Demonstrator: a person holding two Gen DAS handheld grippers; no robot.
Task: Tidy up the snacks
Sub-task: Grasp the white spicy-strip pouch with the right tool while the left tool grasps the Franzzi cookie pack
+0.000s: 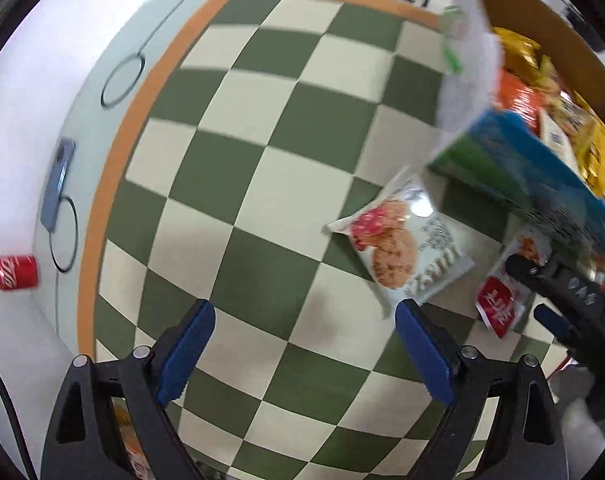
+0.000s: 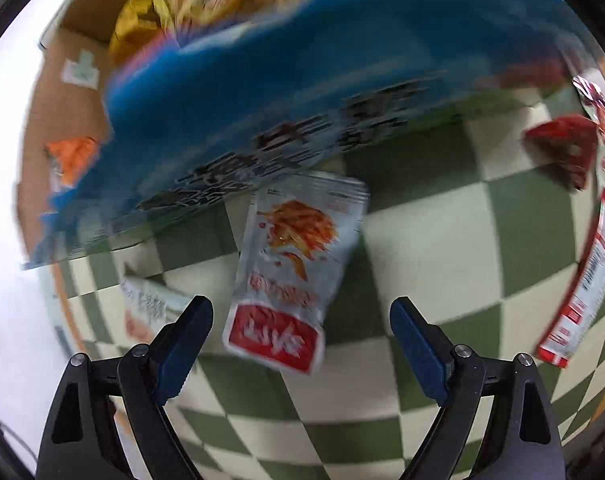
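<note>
Right gripper [image 2: 300,338] fingers spread wide, holding nothing, straddling a silver-and-red snack pouch [image 2: 294,268] flat on the checkered mat [image 2: 442,248], likely next pick; left gripper [image 1: 304,344] equally open and empty, cookie packet [image 1: 398,246] just ahead, cardboard box [image 1: 542,20] of collected snacks beyond.

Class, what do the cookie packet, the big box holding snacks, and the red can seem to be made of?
Cookie packet: glossy plastic film, with glare and crimped ends.
Big box: matte brown cardboard, probably corrugated.
Red can: likely painted metal; too small to confirm.

Glossy foil cookie packet [image 1: 398,248], matt cardboard box [image 1: 550,28], checkered cloth [image 1: 242,184].
</note>
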